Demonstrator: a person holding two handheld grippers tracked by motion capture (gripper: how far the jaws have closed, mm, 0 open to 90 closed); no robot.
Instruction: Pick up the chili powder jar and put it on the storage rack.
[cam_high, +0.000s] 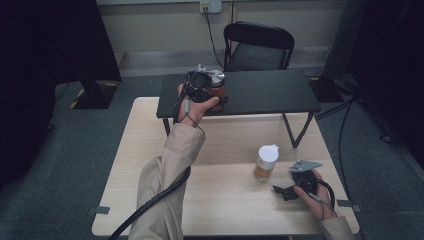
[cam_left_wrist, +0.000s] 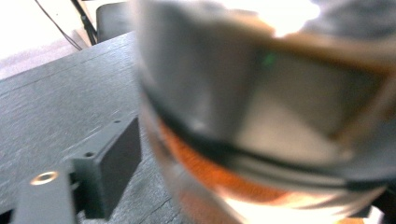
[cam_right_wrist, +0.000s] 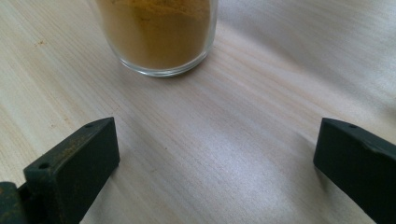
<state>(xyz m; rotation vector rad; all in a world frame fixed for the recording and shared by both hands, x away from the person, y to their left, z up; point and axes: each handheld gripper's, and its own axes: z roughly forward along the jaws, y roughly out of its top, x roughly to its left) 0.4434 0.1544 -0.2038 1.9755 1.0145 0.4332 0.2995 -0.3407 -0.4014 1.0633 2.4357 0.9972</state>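
Observation:
A glass jar (cam_high: 218, 90) with reddish contents and a silver lid stands on the left part of a low black shelf (cam_high: 270, 92). My left gripper (cam_high: 206, 89) is at that jar, held by the left hand. In the left gripper view the jar (cam_left_wrist: 261, 116) is a close blur between the jaws, and the one jaw in sight stands just off the glass, so my left gripper (cam_left_wrist: 243, 186) is open. A second jar (cam_high: 265, 164) of yellow powder with a white lid stands on the wooden table (cam_high: 225, 205). My right gripper (cam_high: 281, 192) lies open just right of it, its jaws wide and pointing at that jar (cam_right_wrist: 159, 32).
The black shelf stands on thin legs across the far half of the wooden table. A black folding chair (cam_high: 257, 47) is behind it. A cable trails from my left gripper along the sleeve to the table's near edge.

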